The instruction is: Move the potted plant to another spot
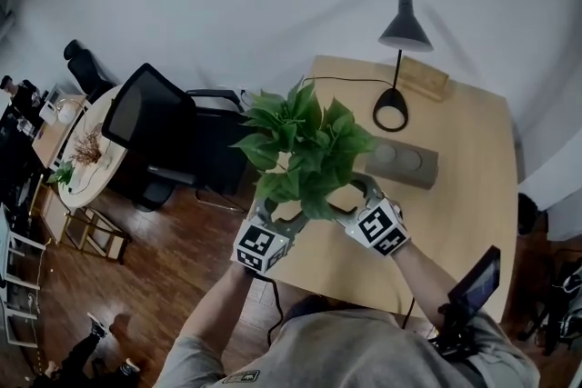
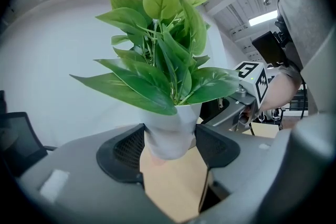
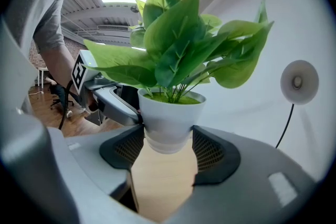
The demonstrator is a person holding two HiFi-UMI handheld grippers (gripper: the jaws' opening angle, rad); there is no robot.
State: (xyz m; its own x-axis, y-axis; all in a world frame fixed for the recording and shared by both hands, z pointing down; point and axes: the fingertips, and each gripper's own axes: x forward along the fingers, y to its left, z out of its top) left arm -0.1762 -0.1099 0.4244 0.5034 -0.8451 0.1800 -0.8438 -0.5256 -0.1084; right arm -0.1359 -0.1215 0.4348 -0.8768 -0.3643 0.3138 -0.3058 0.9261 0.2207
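Observation:
A potted plant [image 1: 305,145] with broad green leaves stands in a white pot over the left front part of the light wooden table [image 1: 455,186]. Both grippers clamp the pot from opposite sides. In the left gripper view the white pot [image 2: 170,134] sits between the black pads, and my left gripper [image 2: 169,149] is shut on it. The right gripper view shows the pot [image 3: 168,120] wedged between its pads too, my right gripper [image 3: 168,144] shut on it. In the head view the left gripper [image 1: 277,218] and right gripper [image 1: 357,195] are partly hidden under leaves. The pot's base seems slightly above the tabletop.
A black desk lamp [image 1: 400,59] stands at the table's back, with a wooden block [image 1: 424,77] behind it. A grey box with two round dials [image 1: 400,164] lies right of the plant. A black office chair [image 1: 155,127] stands off the table's left edge.

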